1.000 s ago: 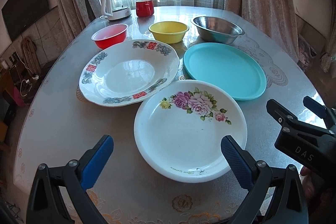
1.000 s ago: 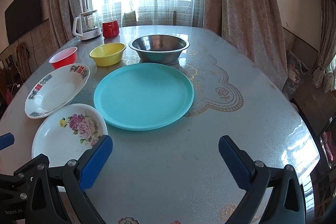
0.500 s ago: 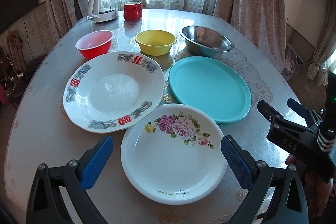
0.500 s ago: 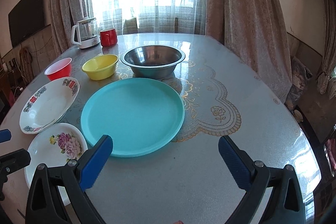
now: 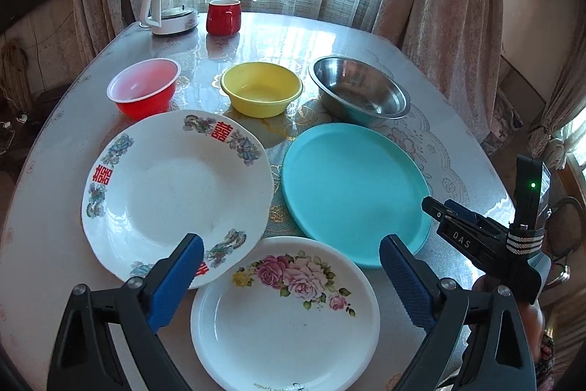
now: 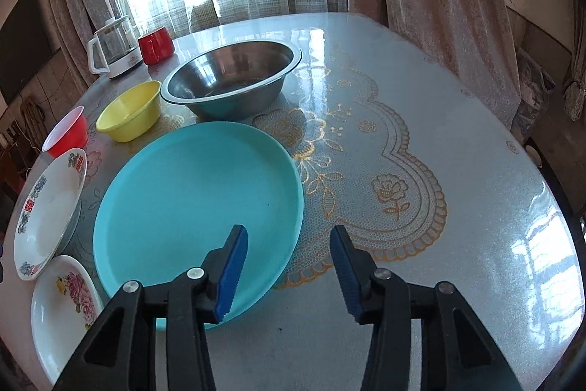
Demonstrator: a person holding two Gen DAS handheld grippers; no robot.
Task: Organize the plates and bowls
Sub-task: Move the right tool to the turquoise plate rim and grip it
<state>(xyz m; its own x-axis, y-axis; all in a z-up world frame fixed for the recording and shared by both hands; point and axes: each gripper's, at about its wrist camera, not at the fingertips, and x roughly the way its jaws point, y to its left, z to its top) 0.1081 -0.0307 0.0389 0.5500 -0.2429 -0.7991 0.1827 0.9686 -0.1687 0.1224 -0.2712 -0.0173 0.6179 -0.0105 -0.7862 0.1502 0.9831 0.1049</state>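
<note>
Each gripper has 2 black plastic arms with triangular cut-outs, silver screws at the joints, and ribbed blue pads. The left gripper [image 5: 289, 275] looks the same as the right gripper [image 6: 289, 272], which bears white "DAS" lettering, a striped band and a green light.

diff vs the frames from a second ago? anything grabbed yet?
Nothing grabbed. The right gripper has moved in to the teal plate's near-right rim, and its jaws have just been closing, straddling the rim but not clamped on it. The left gripper hovers open above the rose plate, slightly narrowed. Dishes on the table unmoved.
</note>
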